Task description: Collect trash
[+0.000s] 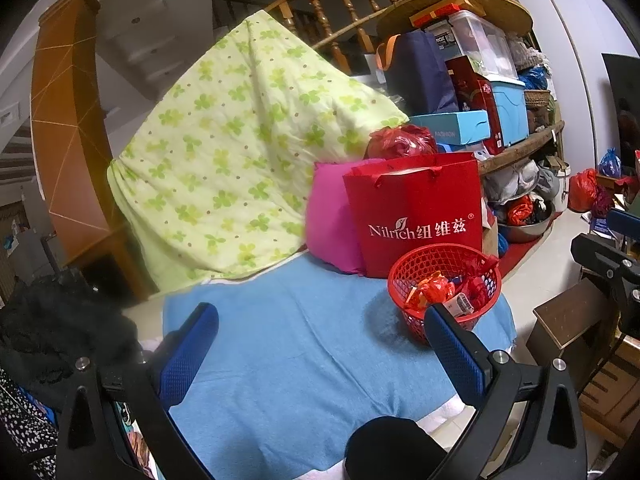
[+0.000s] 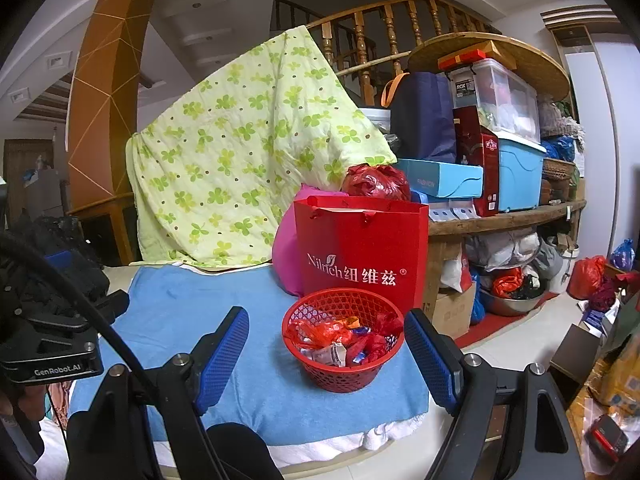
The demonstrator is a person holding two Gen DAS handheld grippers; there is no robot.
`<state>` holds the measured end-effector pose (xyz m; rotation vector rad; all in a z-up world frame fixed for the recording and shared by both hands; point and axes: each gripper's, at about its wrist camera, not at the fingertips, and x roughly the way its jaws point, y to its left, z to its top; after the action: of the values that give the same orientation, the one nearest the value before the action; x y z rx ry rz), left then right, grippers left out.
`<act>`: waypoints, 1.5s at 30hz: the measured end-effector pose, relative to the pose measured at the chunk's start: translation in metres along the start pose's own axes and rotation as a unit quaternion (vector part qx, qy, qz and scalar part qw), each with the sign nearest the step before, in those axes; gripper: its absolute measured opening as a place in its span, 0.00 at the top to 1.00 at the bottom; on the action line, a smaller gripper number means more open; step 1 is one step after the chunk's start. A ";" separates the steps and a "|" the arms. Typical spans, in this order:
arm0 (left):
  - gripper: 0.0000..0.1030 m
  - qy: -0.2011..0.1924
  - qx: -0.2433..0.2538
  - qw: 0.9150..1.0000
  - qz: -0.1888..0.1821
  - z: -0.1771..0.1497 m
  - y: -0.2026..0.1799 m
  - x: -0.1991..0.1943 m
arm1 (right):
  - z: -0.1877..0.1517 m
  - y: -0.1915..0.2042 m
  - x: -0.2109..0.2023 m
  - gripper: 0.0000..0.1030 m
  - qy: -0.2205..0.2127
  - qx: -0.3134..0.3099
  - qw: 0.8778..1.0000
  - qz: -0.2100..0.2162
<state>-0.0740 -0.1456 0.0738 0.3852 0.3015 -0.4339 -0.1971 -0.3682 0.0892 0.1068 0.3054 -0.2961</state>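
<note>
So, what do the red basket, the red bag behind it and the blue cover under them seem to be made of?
Red basket: looks like moulded plastic, given its open lattice wall and slight gloss.
Red bag: probably coated paper; flat stiff panels, sharp folds, cord handles, printed white lettering.
Blue cover: soft matte cloth, perhaps terry towelling; it has a fuzzy nap and a frayed edge.

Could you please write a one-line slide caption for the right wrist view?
Open right gripper faces a red basket of wrappers on a blue towel.

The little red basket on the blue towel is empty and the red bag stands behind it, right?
Not quite. The red basket on the blue towel holds wrappers, as the right wrist view shows. The red bag does stand behind it.
</note>
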 end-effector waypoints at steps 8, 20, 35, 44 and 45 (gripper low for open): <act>0.01 0.002 0.002 1.000 -0.002 0.000 -0.001 0.000 | -0.003 -0.007 0.005 0.20 0.008 0.002 1.000 0.000; 0.01 0.002 0.005 1.000 -0.004 -0.001 -0.004 0.000 | -0.003 -0.005 0.006 0.20 0.009 0.000 1.000 -0.001; 0.01 0.006 0.012 1.000 -0.009 -0.005 -0.008 0.001 | -0.003 -0.004 0.007 0.20 0.009 0.000 1.000 0.000; 0.01 0.008 0.014 1.000 -0.013 -0.003 -0.009 0.003 | -0.004 -0.002 0.007 0.20 0.006 0.001 1.000 -0.003; 0.01 0.007 0.015 1.000 -0.014 -0.004 -0.010 0.002 | -0.004 -0.002 0.006 0.20 0.006 0.002 1.000 -0.003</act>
<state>-0.0772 -0.1531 0.0667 0.4147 0.3150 -0.4637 -0.1931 -0.3713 0.0832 0.1114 0.3164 -0.3016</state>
